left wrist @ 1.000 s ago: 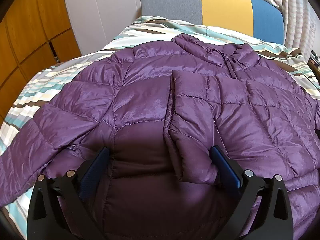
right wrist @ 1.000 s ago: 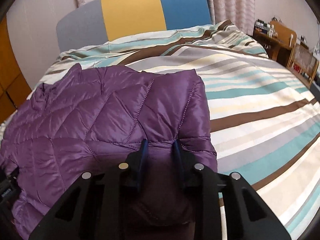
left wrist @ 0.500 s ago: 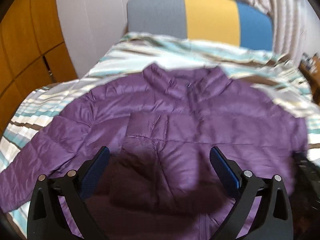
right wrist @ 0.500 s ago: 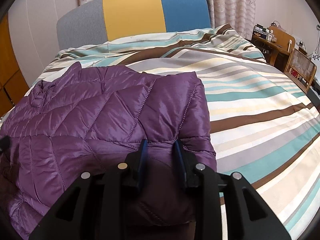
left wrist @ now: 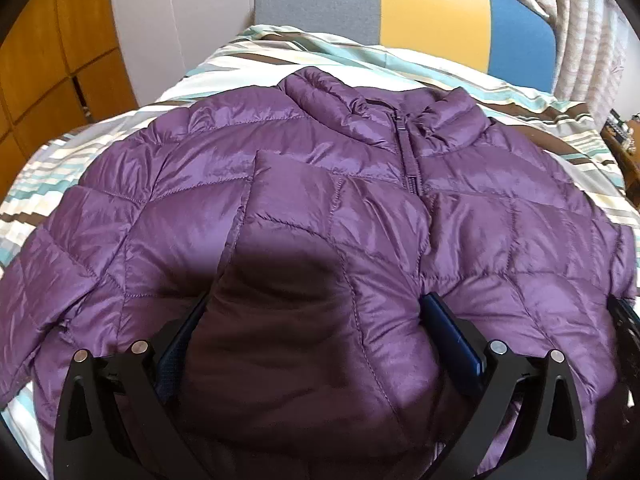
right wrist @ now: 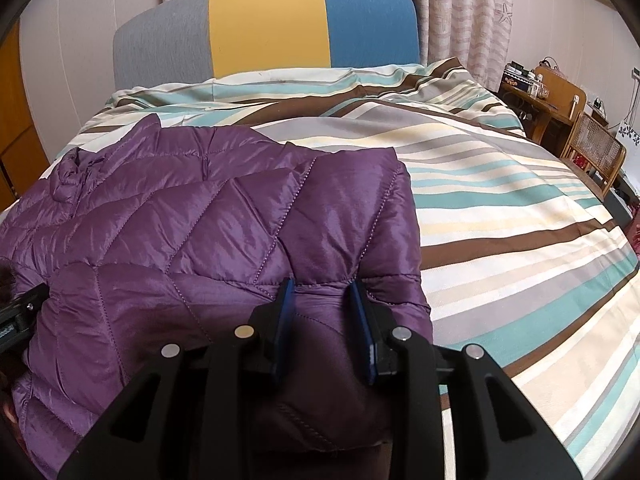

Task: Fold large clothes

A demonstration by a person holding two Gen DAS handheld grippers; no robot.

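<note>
A purple quilted puffer jacket (left wrist: 500, 232) lies front-up on the striped bed, collar toward the headboard, zip shut. One sleeve (left wrist: 296, 216) is folded across its chest. My left gripper (left wrist: 316, 300) hangs open and wide over that sleeve's lower end, a finger on either side, pads apart from the fabric. In the right wrist view the jacket (right wrist: 192, 220) fills the left half, and my right gripper (right wrist: 321, 285) is shut on a bunch of fabric at its folded right edge. The pinched part under the fingers lies in shadow.
The striped duvet (right wrist: 500, 208) lies bare to the right of the jacket. A grey, yellow and blue headboard (right wrist: 268, 28) stands at the far end. Wooden wardrobe doors (left wrist: 48, 60) line the left side. A wooden desk and chair (right wrist: 580, 120) stand at the right.
The left gripper has slid sideways over the jacket, so the folded sleeve now lies centred between its open fingers. The right gripper has kept its grip and place.
</note>
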